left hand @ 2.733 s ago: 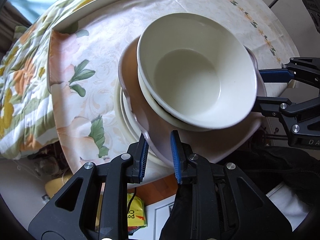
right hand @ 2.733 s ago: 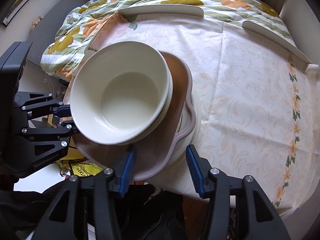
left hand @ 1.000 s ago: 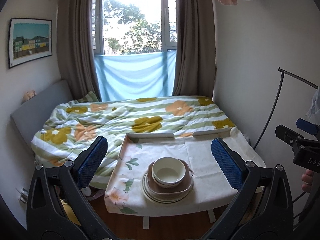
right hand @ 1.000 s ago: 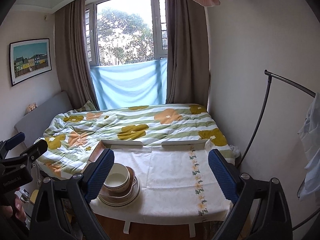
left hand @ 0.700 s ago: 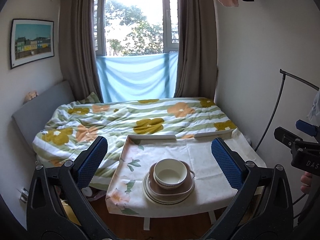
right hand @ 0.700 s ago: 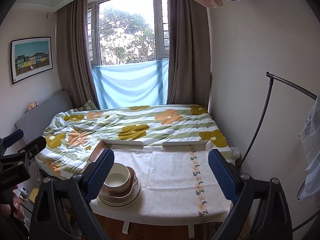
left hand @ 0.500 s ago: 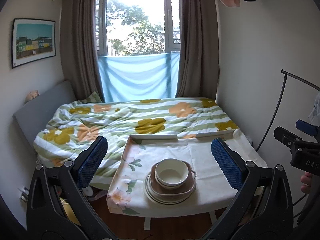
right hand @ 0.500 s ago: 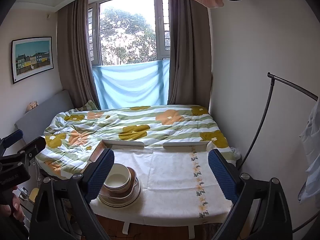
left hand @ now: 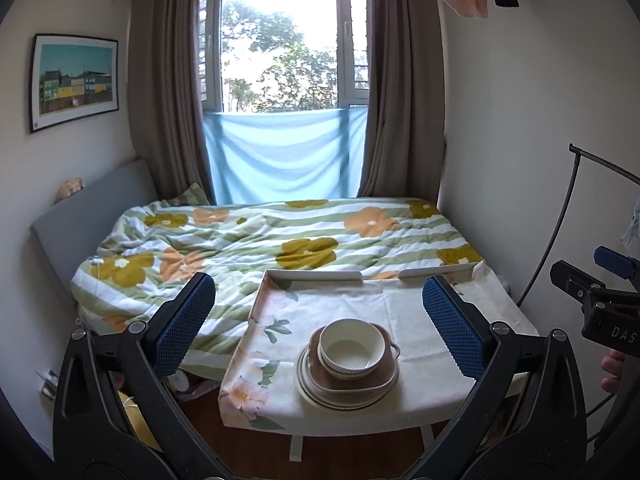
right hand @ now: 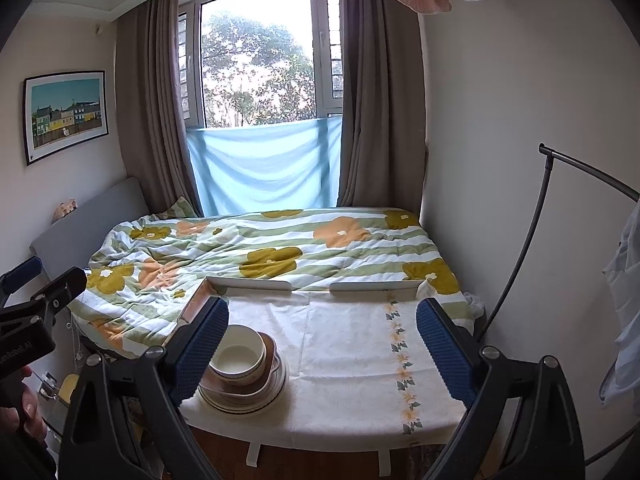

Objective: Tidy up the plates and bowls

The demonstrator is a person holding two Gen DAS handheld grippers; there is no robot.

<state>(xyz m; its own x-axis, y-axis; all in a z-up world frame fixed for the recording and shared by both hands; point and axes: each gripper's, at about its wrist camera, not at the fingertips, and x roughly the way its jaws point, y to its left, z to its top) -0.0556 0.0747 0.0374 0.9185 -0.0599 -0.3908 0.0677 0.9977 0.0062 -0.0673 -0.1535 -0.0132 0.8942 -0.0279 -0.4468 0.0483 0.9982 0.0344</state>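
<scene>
- Bedroom scene, seen from both wrist cameras held back from a small cloth-covered table (left hand: 352, 300) that stands at the foot of a bed.
- Nearest the lens, the left gripper (left hand: 318, 326) has its blue-padded fingers (left hand: 184, 320) spread wide with nothing between them; the right gripper (right hand: 322, 342) is likewise wide apart and holds nothing.
- Each gripper shows at the edge of the other's view, with a bit of a hand (left hand: 612, 370) under the right one.
- Stacked dishes sit near the front edge of the table, towards its left side — well apart from both grippers.
- At the bottom lie cream plates (left hand: 340, 398); on them rests a brown dish (left hand: 384, 376) with small handles, and on top a white bowl (left hand: 352, 348), upright and empty, nested in another of the same kind.
- The tablecloth carries a floral print on the left and a strip of small flowers (right hand: 400, 356) on the right.
- Beyond the table, a flowered quilt (left hand: 260, 240) covers the bed.
- Farthest off — a window (left hand: 280, 40) with brown curtains (left hand: 164, 92), a blue cloth (left hand: 284, 156) across its lower part, and a framed picture (left hand: 74, 80) on the left wall.
</scene>
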